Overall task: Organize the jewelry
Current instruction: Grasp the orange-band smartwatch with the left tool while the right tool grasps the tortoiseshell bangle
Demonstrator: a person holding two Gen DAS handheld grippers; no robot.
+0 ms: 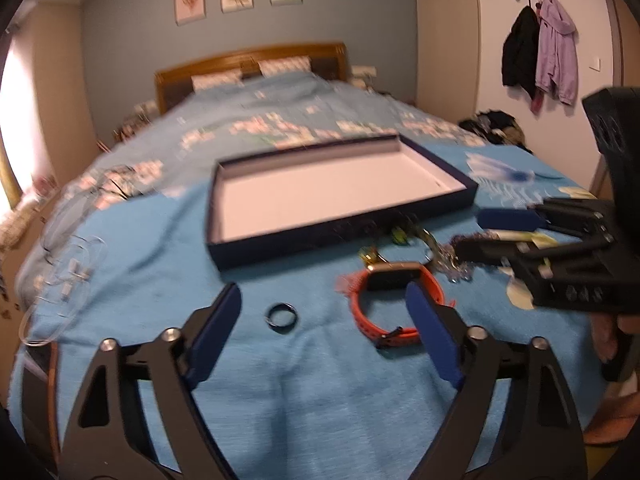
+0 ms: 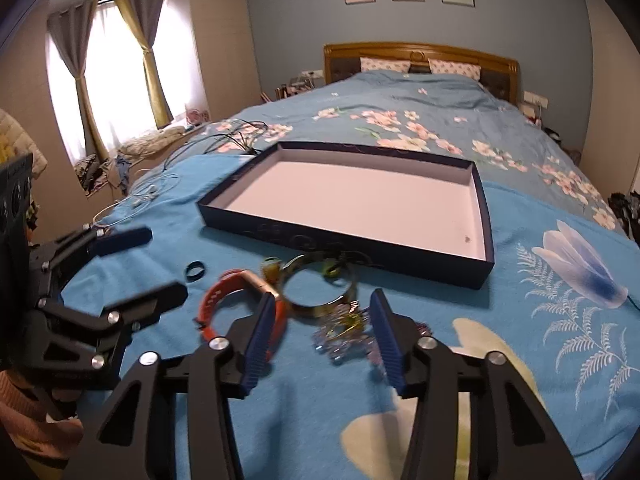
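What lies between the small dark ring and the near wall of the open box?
Only bare blue blanket lies between the ring and the box wall; the right wrist view shows it most clearly.

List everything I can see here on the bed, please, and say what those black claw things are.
box: one, dark blue with pale inside, empty, mid-bed
ring: one, dark, near side of the box
watch: one, orange strap, right of the ring
bangle: one, gold-toned, beside the watch
beaded piece: one, clear and purple, between the right claw's fingers
cables: several, white and dark, left of the box
blanket: one, blue, floral
left gripper: hand-held, open around the ring
right gripper: hand-held, open
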